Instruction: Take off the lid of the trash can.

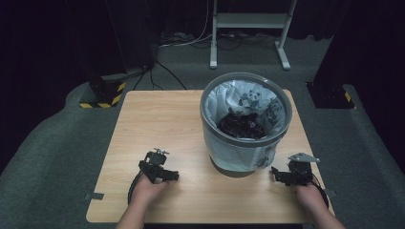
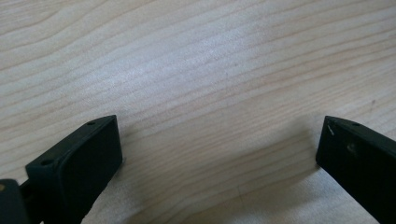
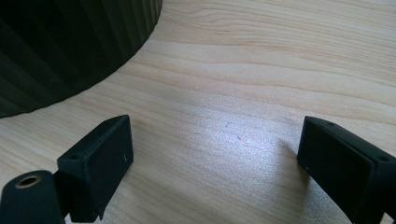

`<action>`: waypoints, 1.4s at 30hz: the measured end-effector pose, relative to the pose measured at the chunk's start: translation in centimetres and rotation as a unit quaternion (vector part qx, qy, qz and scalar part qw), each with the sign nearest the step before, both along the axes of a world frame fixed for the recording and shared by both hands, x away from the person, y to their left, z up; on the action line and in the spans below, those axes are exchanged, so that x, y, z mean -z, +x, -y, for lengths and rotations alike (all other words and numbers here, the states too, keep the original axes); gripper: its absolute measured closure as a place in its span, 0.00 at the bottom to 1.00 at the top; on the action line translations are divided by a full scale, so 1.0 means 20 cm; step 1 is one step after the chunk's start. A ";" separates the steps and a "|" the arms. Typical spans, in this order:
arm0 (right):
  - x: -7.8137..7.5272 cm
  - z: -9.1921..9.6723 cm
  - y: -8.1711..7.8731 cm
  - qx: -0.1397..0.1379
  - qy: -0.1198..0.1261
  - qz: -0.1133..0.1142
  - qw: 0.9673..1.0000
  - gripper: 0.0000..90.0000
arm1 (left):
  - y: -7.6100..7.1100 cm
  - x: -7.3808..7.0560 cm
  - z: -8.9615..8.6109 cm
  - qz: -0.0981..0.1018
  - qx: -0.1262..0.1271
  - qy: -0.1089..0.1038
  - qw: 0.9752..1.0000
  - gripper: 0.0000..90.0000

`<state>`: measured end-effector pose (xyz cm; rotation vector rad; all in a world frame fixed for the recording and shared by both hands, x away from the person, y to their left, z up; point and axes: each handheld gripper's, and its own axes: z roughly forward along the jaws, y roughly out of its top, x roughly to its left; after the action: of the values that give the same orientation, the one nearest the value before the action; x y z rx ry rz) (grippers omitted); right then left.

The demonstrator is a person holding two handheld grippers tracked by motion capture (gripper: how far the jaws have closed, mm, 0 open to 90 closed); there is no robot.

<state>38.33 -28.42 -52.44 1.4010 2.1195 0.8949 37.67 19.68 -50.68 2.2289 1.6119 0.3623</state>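
Both tongs rest low on the table (image 1: 157,119), one to each side of the waste bin (image 1: 246,121).

Left tongs (image 1: 168,175): jaws spread wide, nothing between them; the left gripper view shows bare wood grain in the gap. Right tongs (image 1: 277,172): jaws likewise released and empty; in the right gripper view the bin's dark ribbed wall sits at upper left, just beyond the left jaw.

Bin position: upright, right of the table's centre, toward the far half. Long axis vertical, mouth pointing up. A white liner bag (image 1: 224,98) with panda prints folds over the rim; dark refuse (image 1: 241,126) lies inside.

Key relation: the bin stands between the two tongs, forward of both. The right tongs are nearer, just beside the bin's base; the left tongs are well apart from it. Judgement: any reach to the rim or liner would go up and inward, shorter from the right.
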 end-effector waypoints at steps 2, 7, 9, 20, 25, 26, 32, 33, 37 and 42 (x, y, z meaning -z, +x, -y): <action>0.00 0.00 0.01 -0.001 0.000 0.000 1.000 0.11 | -0.02 -0.01 0.01 -0.012 0.007 0.005 1.000 0.00; 0.00 0.00 0.01 0.003 0.000 0.000 1.000 0.11 | -0.06 -0.02 0.03 -0.044 -0.006 0.012 0.999 0.00; 0.00 -0.01 0.02 0.005 0.001 -0.002 1.000 0.11 | -0.06 -0.02 0.03 -0.060 -0.005 0.015 0.998 0.00; 0.00 -0.02 0.03 0.005 0.000 -0.001 1.000 0.11 | -0.02 -0.10 0.00 -0.144 -0.007 -0.008 0.990 0.18; 0.00 -0.03 0.04 0.004 0.000 -0.001 1.000 0.11 | 0.00 -0.14 -0.03 -0.172 -0.015 0.010 0.985 0.25; 0.00 -0.03 0.04 0.003 0.000 -0.002 1.000 0.11 | 0.01 -0.15 -0.03 -0.178 -0.011 0.010 0.984 0.27; 0.00 -0.03 0.05 -0.001 -0.001 -0.001 1.000 0.11 | 0.03 -0.18 -0.04 -0.185 -0.027 0.010 0.982 0.27; 0.00 -0.03 0.05 -0.002 -0.001 -0.001 1.000 0.11 | 0.03 -0.20 -0.03 -0.187 -0.026 0.010 0.982 0.27; 0.00 -0.03 0.05 -0.002 0.000 -0.002 1.000 0.11 | 0.05 -0.24 -0.03 -0.188 -0.033 0.013 0.981 0.29; 0.00 -0.03 0.05 -0.002 0.000 -0.002 1.000 0.11 | 0.06 -0.30 -0.04 -0.184 -0.043 0.012 0.982 0.31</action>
<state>39.38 -27.77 -52.44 1.4001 2.1262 0.8932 38.91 20.49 -44.75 2.3524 1.8986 -0.0133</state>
